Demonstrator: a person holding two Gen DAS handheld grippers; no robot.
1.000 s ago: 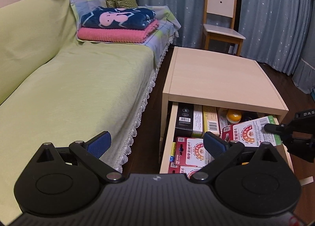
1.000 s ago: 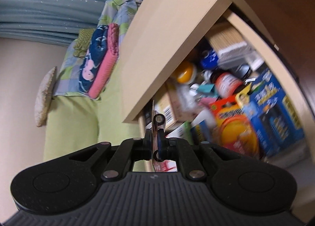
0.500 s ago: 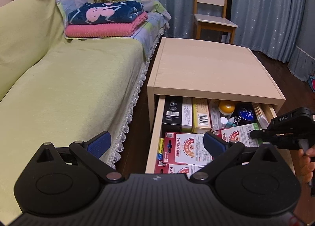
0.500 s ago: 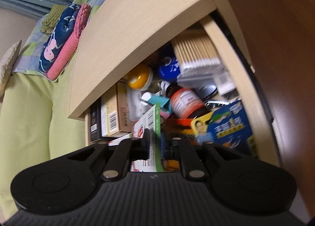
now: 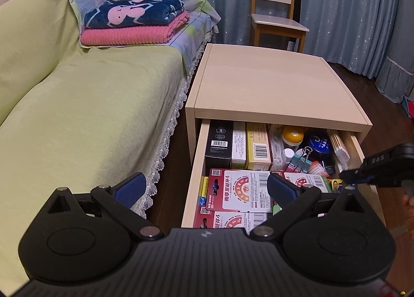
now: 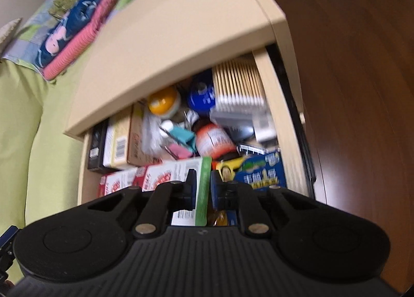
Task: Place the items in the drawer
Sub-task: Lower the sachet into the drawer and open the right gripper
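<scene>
- Left wrist view: a sofa under a yellow-green cover fills the left side, with a folded navy and pink blanket stack on its far end.
- A light wood table stands just beside the sofa; a wooden chair stands behind it against the curtains.
- The drawer under the tabletop is pulled out and packed with goods.
- Back row of the drawer: a black box, a white box and a yellow box side by side, then a yellow-capped jar, a blue tin and a pack of cotton swabs at the right wall.
- Front of the drawer: red-and-white cards lie flat; a blue pack lies to their right.
- Left gripper: jaws spread wide, empty, held above the drawer's left front.
- Right gripper: jaws slightly parted on either side of a green-edged card that lies in the drawer; whether the pads touch it cannot be told, as this view is blurred.
</scene>
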